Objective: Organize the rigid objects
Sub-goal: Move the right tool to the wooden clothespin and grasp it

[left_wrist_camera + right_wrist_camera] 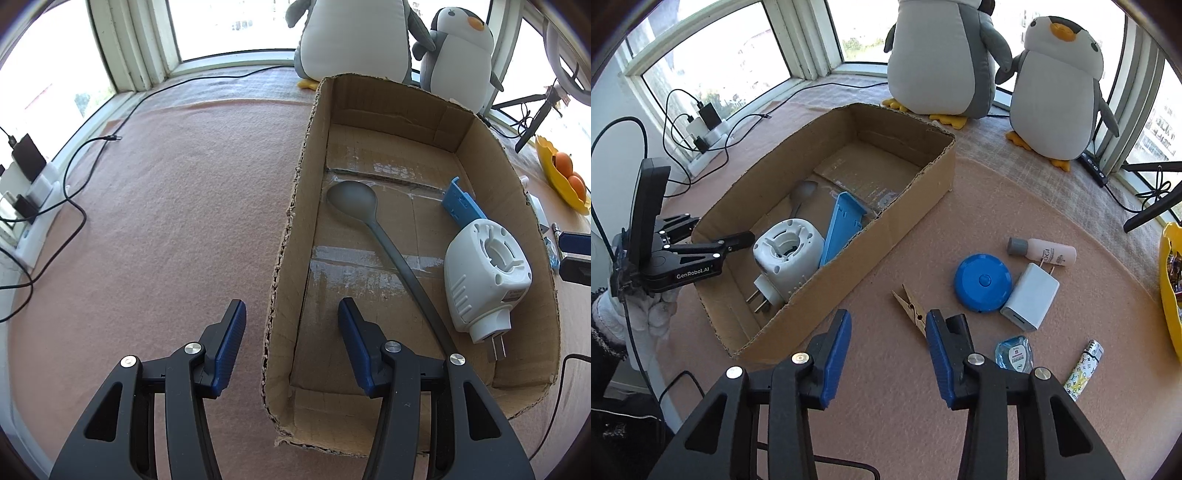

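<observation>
Brown corrugated cardboard box on pink felt cloth; round blue plastic case; white rectangular charger block; monogram-patterned white lighter; grey long-handled spoon.

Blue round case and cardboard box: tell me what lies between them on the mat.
In the right wrist view, only the wooden clothespin lies between the blue round case and the cardboard box; otherwise bare pink mat.
</observation>
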A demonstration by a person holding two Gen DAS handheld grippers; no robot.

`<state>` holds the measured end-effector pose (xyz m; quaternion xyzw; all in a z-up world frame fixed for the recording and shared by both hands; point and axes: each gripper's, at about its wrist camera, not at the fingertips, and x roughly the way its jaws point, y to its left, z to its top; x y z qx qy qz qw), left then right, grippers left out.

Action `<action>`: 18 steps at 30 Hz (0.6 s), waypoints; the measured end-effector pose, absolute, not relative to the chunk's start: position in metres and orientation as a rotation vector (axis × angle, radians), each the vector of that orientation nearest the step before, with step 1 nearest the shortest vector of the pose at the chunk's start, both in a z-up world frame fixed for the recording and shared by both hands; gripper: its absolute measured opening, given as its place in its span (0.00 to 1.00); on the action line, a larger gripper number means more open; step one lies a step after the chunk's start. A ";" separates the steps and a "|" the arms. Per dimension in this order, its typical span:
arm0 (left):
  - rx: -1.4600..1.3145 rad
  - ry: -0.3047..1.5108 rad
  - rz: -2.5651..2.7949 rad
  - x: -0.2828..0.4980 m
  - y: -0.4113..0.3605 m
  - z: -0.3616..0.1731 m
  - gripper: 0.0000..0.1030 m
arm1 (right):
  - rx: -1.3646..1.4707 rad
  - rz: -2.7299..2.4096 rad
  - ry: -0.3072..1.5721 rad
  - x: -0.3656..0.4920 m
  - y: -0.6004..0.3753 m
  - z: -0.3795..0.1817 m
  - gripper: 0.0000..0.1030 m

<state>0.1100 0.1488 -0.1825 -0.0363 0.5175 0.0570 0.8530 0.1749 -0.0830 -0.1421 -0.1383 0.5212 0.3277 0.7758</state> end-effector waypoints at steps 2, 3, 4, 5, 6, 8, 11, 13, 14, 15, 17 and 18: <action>-0.076 1.089 0.120 0.110 0.149 -0.183 0.51 | -0.337 0.712 1.138 0.176 -0.079 -0.147 0.36; -0.076 1.089 0.121 0.110 0.149 -0.183 0.51 | -0.352 0.712 1.144 0.177 -0.078 -0.150 0.36; -0.075 1.089 0.120 0.110 0.149 -0.183 0.51 | -0.363 0.712 1.149 0.178 -0.076 -0.152 0.35; -0.075 1.089 0.120 0.110 0.149 -0.183 0.51 | -0.375 0.710 1.154 0.179 -0.075 -0.155 0.35; -0.075 1.089 0.120 0.110 0.149 -0.183 0.51 | -0.386 0.709 1.158 0.181 -0.074 -0.157 0.35; -0.074 1.089 0.121 0.110 0.149 -0.183 0.51 | -0.411 0.709 1.164 0.182 -0.071 -0.161 0.35; -0.073 1.090 0.122 0.109 0.149 -0.183 0.51 | -0.444 0.707 1.172 0.184 -0.067 -0.167 0.35; -0.073 1.090 0.123 0.109 0.149 -0.184 0.51 | -0.455 0.707 1.178 0.186 -0.064 -0.170 0.33; -0.073 1.090 0.123 0.109 0.149 -0.183 0.51 | -0.463 0.705 1.182 0.187 -0.062 -0.172 0.32; -0.073 1.090 0.123 0.109 0.149 -0.184 0.51 | -0.472 0.702 1.185 0.187 -0.061 -0.174 0.31; -0.072 1.090 0.123 0.109 0.149 -0.184 0.51 | -0.480 0.701 1.191 0.190 -0.059 -0.177 0.31; -0.073 1.090 0.123 0.109 0.150 -0.184 0.51 | -0.479 0.701 1.195 0.191 -0.058 -0.178 0.31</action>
